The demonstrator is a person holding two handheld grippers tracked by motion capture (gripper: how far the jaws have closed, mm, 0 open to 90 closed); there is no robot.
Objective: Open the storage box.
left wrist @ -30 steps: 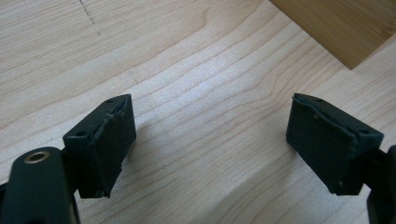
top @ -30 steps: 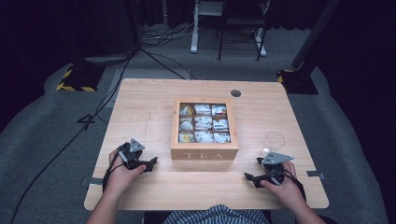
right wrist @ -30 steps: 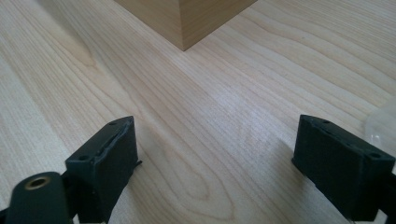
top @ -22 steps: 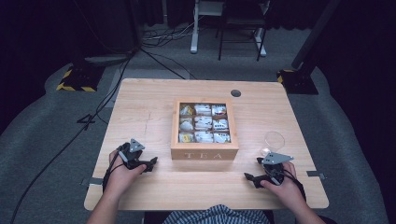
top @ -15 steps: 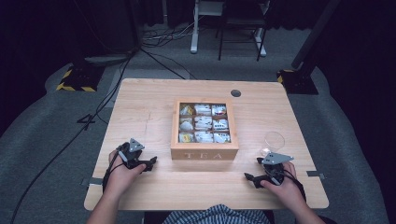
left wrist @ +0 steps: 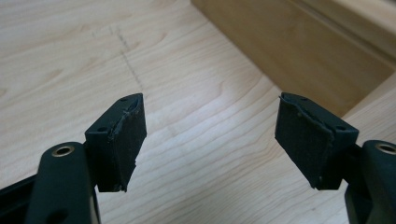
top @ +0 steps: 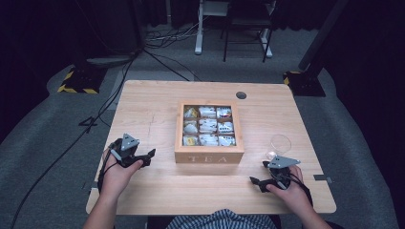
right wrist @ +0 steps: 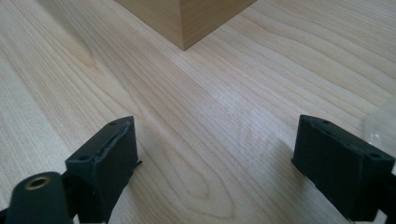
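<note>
While the earlier high views and the present one are compared side by side, no change is found: both hands, both tongs and the box sit where they sat a second ago.

Left tongs [top: 143, 157]: held in the left hand [top: 116, 172] near the front left of the worktop [top: 153, 109], pointing toward the left side of the tea box [top: 209, 130]. In the left gripper view the jaws stand well apart with bare wood grain between them; nothing is gripped. The pads [left wrist: 125, 140] look worn, with ragged edges. The box's lower wall crosses the upper right of that view [left wrist: 299, 51].

Right tongs [top: 255, 182]: held in the right hand [top: 290, 191] near the front right of the worktop, pointing left across the front edge. In the right gripper view the jaws are likewise spread wide and empty, resting low over the wood. A corner of the box [right wrist: 187, 18] shows at the top of that view.

Tea box: light wood, square, open on top, roughly centred on the worktop, between the two hands and a little beyond them. The word TEA is cut into its front face. Inside, a three-by-three grid of compartments holds packets, mostly white, a few with yellow; finer print cannot be read.

A clear glass [top: 280, 144] stands just beyond the right tongs, right of the box and apart from it. A round dark grommet [top: 241, 95] sits near the far edge of the worktop.
</note>
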